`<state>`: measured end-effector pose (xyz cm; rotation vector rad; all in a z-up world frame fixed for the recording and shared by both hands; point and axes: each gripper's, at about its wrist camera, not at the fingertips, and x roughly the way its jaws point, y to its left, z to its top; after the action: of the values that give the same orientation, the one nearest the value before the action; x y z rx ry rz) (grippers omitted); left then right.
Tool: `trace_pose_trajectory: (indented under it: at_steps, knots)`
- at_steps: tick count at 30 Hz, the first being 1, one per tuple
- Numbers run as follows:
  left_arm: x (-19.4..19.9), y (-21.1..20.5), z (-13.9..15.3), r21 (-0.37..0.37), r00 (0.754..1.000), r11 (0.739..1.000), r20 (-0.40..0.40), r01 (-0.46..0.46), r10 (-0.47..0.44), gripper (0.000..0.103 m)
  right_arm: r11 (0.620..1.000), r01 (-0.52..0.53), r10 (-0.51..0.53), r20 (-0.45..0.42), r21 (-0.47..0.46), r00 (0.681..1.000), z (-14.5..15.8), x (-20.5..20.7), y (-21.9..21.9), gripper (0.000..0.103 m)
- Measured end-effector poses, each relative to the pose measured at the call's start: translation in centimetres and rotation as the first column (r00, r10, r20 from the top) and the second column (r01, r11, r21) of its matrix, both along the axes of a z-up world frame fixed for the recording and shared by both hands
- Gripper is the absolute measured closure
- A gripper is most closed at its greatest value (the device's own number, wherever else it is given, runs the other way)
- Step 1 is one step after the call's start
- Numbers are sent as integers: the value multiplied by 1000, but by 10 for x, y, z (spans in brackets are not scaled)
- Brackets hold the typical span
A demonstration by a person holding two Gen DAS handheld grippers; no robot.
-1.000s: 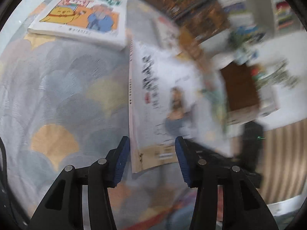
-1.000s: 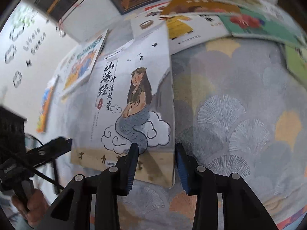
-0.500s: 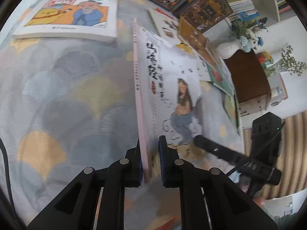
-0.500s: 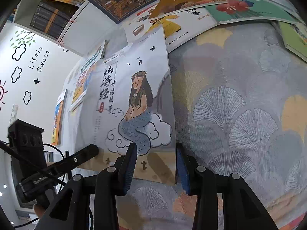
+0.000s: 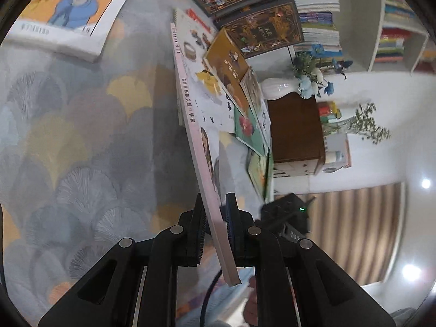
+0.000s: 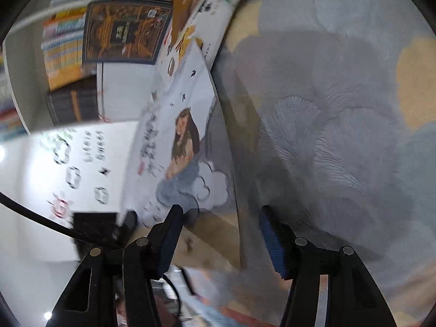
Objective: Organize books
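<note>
Left wrist view: the left gripper (image 5: 215,212) grasps the book (image 5: 203,163), tilted off the rug (image 5: 81,136). The right gripper (image 6: 220,231) is released, jaws wide apart beside the book (image 6: 179,158).

In the left wrist view, we are seeing open patterned carpet (image 5: 81,141) spreading from 7 to 10 o'clock. The raised mermaid book (image 5: 200,147) is standing as a wall running toward 12 o'clock. An overlapping row of books (image 5: 237,87) is crowding 1 o'clock, with the brown cabinet (image 5: 295,128) blocking 2 o'clock. The cartoon book (image 5: 73,13) is lying at 11 o'clock. In the right wrist view, bare carpet (image 6: 340,136) is lying from 1 to 4 o'clock.
</note>
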<state>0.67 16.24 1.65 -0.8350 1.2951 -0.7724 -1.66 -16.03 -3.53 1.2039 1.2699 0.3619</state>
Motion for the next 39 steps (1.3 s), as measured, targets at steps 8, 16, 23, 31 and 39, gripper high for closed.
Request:
trace_pose_trajectory:
  at_steps: [8, 16, 23, 31, 39]
  knots:
    - [-2, 6, -7, 86, 1000, 996, -16, -4, 5, 94, 999, -27, 29, 48, -37, 998, 14, 13, 21, 73]
    - [-9, -24, 41, 418, 959, 908, 244, 30, -144, 91, 791, -188, 376, 220, -582, 900, 98, 12, 81, 73]
    - [-6, -9, 80, 436, 918, 899, 367, -27, -150, 91, 660, -182, 524, 272, -729, 807, 134, 0, 105, 73]
    - [35, 56, 97, 401, 904, 895, 427, -197, 8, 91, 604, -207, 646, 320, -770, 693, 159, 62, 176, 71]
    - [89, 112, 67, 409, 912, 861, 386, -303, 137, 90, 538, -254, 712, 272, -804, 648, 136, 123, 253, 71]
